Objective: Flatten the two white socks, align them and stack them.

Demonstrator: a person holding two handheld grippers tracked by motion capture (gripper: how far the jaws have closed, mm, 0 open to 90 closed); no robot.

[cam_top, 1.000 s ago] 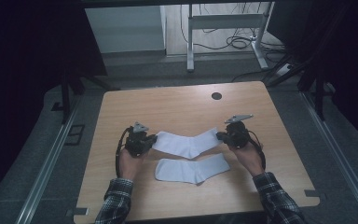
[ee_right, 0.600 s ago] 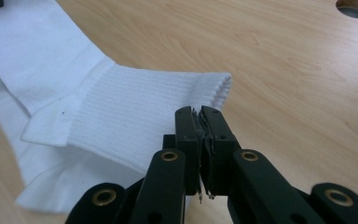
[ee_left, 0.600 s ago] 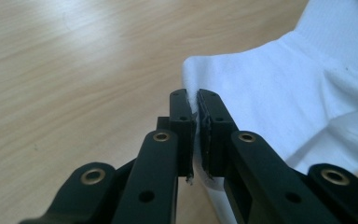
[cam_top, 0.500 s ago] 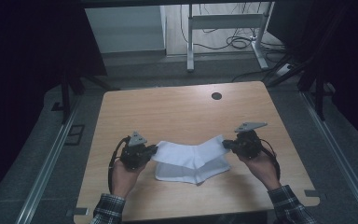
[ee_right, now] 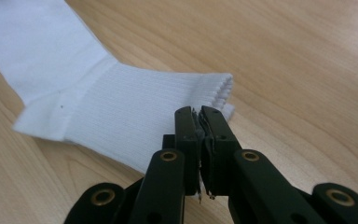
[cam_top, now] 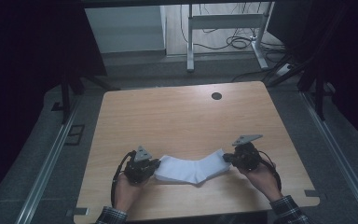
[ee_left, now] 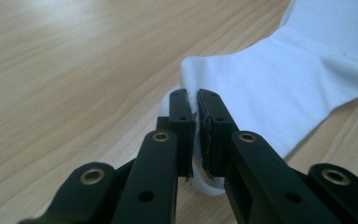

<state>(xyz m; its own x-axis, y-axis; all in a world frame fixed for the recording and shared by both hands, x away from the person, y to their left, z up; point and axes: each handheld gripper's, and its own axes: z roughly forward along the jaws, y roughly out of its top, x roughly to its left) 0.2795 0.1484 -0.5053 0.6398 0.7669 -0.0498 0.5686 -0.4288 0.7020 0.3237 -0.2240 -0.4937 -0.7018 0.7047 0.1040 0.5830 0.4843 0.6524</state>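
A white sock [cam_top: 193, 168] is stretched between my two grippers near the table's front edge. It lies over a second white sock [cam_top: 196, 180], whose edge peeks out beneath. My left gripper [cam_top: 156, 167] is shut on the toe end of the top sock [ee_left: 284, 88]; in the left gripper view the left gripper [ee_left: 196, 100] pinches fabric between its jaws. My right gripper [cam_top: 227, 158] is shut on the ribbed cuff [ee_right: 135, 116]; in the right gripper view the right gripper [ee_right: 200, 116] has the cuff's edge clamped.
The wooden table [cam_top: 182, 121] has a round black hole [cam_top: 216, 96] at the back right. Beyond the table stand a metal desk frame [cam_top: 190, 42] and floor cables [cam_top: 233, 43]. Both hands are close to the table's front edge.
Both grippers have drawn the upper sock toward the person and laid it over the lower sock. The jaws stayed closed on it throughout.
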